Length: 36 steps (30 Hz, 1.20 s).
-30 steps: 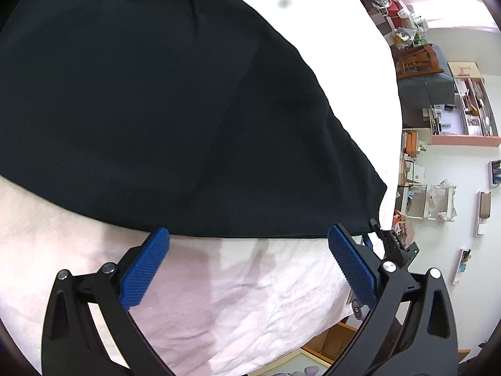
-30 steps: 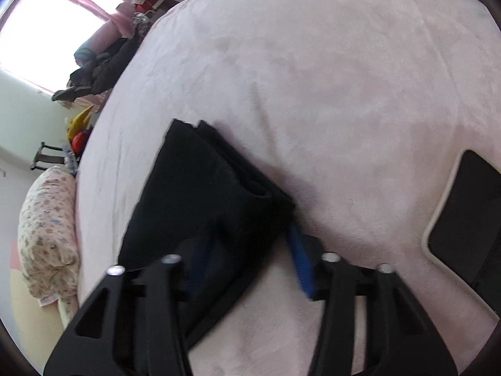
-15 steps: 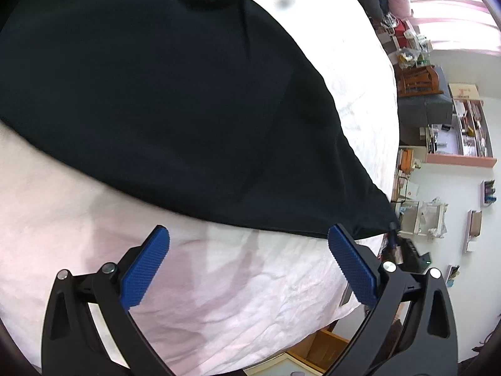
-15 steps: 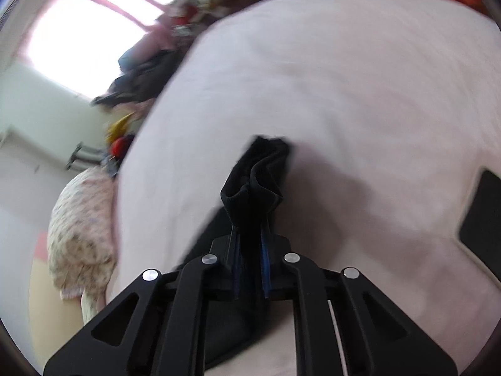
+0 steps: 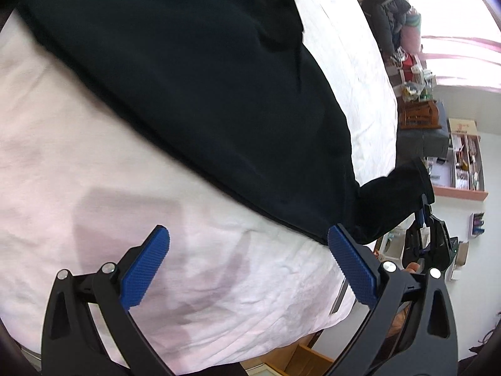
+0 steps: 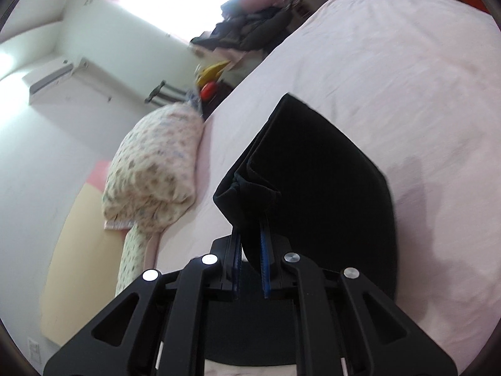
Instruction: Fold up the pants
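Black pants [image 5: 200, 72] lie spread on a pale pink bed sheet [image 5: 94, 163]. My left gripper [image 5: 247, 266] is open and empty, hovering above the sheet just short of the pants' near edge. My right gripper [image 6: 250, 244] is shut on a bunched end of the pants [image 6: 313, 181] and holds it lifted off the bed. In the left wrist view the right gripper [image 5: 422, 219] shows at the right, with the lifted end of the pants [image 5: 397, 188] hanging from it.
A floral pillow [image 6: 153, 169] lies at the bed's far left edge. Dark clothes [image 6: 250, 28] are piled beyond the bed by the window. Shelves and a desk [image 5: 460, 156] stand past the bed's right side. The bed edge [image 5: 281, 341] drops off near me.
My right gripper has closed on the end of the pants and lifted it up off the bed. My left gripper stayed open while the view shifted over the pants.
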{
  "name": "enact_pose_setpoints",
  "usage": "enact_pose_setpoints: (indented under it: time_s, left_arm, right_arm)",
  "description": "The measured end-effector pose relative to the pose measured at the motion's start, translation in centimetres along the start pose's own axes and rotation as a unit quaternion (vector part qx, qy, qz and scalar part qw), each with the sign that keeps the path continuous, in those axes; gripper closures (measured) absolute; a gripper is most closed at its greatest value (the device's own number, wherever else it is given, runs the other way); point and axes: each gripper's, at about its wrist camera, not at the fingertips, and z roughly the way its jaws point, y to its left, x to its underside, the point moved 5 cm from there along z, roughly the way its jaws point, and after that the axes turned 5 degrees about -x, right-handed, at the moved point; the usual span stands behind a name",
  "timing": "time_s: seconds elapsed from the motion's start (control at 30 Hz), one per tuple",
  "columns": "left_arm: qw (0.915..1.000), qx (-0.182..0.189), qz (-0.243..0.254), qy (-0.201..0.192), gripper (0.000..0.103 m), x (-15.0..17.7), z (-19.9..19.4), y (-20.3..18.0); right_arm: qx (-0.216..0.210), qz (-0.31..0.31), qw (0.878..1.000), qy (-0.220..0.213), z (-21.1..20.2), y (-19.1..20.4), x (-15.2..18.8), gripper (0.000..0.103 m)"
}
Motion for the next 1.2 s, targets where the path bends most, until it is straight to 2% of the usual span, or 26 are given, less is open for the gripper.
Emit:
enact_pose_setpoints:
  time_s: [0.17, 0.33, 0.53, 0.7, 0.8, 1.1, 1.2]
  left_arm:
    - [0.9998, 0.005, -0.016, -0.011, 0.002, 0.0, -1.0, 1.4]
    - [0.9996, 0.008, -0.023, -0.016, 0.002, -0.3, -1.9, 2.9]
    - [0.9992, 0.012, -0.036, -0.01, 0.002, -0.1, -2.6, 4.5]
    - [0.9986, 0.019, -0.05, -0.005, 0.002, 0.0, -3.1, 5.8]
    - [0.9984, 0.018, -0.053, -0.005, 0.002, -0.1, -3.3, 6.4]
    - [0.9973, 0.021, -0.07, 0.001, 0.002, -0.4, -3.6, 7.7]
    - [0.9976, 0.019, -0.067, 0.003, 0.002, -0.3, -3.6, 7.8]
  right_arm:
    - [-0.023, -0.043, 0.997, 0.067, 4.3, 3.8, 3.4, 0.092]
    - [-0.04, -0.065, 0.988, 0.136, 9.0, 6.3, 7.8, 0.092]
    - [-0.032, -0.103, 0.974, 0.201, 13.2, 8.3, 12.5, 0.092]
    - [-0.003, -0.146, 0.957, 0.249, 15.6, 8.9, 16.2, 0.092]
    - [0.009, -0.159, 0.952, 0.263, 15.9, 8.7, 17.8, 0.092]
    - [0.009, -0.171, 0.95, 0.261, 17.5, 10.6, 19.1, 0.092]
    - [0.022, -0.194, 0.942, 0.273, 18.5, 11.1, 20.5, 0.092]
